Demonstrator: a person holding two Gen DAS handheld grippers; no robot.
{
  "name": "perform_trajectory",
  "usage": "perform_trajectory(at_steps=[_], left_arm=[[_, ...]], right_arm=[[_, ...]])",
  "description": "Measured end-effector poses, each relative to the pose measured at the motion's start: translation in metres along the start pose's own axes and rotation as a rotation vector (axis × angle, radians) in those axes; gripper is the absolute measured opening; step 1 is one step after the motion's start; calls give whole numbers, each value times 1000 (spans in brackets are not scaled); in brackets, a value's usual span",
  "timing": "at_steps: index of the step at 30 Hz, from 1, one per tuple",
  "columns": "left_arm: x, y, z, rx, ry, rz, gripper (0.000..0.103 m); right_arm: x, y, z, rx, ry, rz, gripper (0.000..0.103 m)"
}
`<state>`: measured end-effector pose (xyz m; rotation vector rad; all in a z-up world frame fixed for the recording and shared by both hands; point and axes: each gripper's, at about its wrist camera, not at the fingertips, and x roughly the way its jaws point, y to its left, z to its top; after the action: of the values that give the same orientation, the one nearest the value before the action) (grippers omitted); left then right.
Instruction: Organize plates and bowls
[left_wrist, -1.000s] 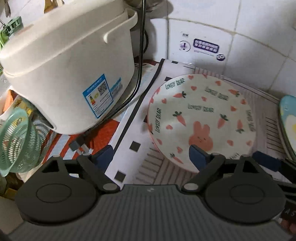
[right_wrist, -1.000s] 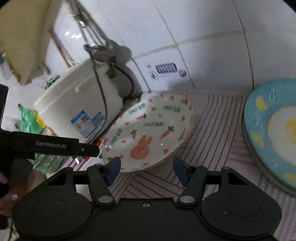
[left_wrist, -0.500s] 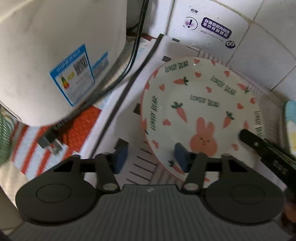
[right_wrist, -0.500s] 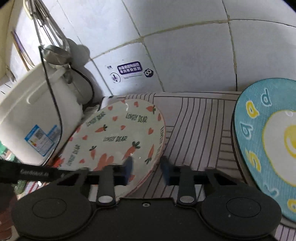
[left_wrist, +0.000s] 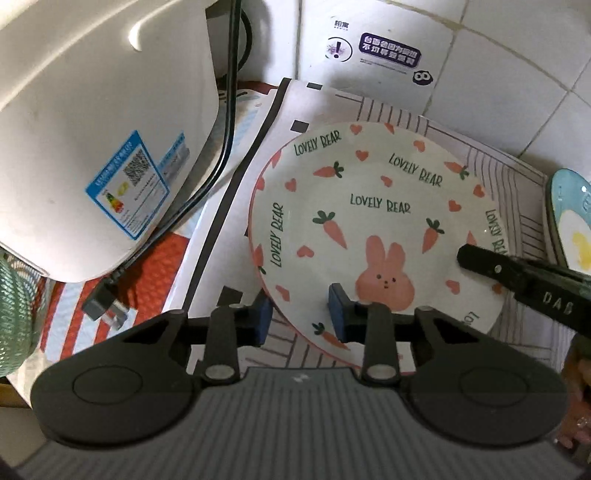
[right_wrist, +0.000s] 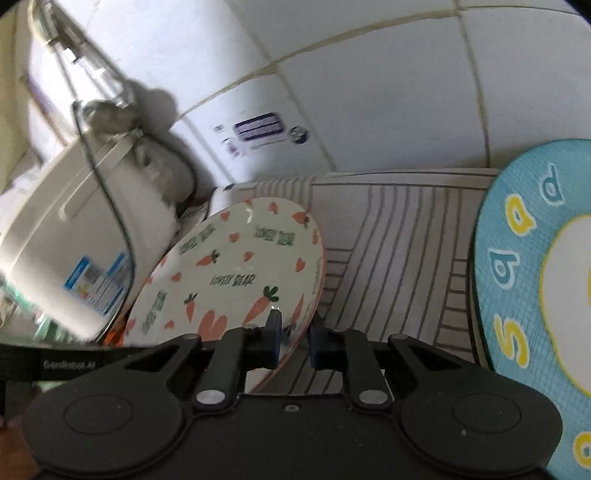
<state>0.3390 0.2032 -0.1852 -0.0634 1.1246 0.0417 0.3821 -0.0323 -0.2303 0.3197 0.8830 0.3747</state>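
Carrot plate (left_wrist: 376, 229) rim between both grippers' jaws.

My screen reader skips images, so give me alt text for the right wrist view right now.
The right gripper is shut on the near rim of the carrot-and-bunny plate, which sits on a striped mat. A blue egg-pattern plate is at right, a white rice cooker at left.

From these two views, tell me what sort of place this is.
Most likely a home kitchen counter in a tiled corner: a white rice cooker with its cord, a carrot plate on a striped mat, and a blue plate beside it.
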Motion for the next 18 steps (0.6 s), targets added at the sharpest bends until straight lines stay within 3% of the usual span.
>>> perform_trajectory(at_steps=[9, 18], left_arm=[[-36, -15, -17, 112, -54, 38, 30], [-59, -67, -5, 225, -121, -53, 30]], right_arm=[[-31, 6, -21, -20, -15, 47, 23], [-97, -12, -29, 18, -140, -13, 25]])
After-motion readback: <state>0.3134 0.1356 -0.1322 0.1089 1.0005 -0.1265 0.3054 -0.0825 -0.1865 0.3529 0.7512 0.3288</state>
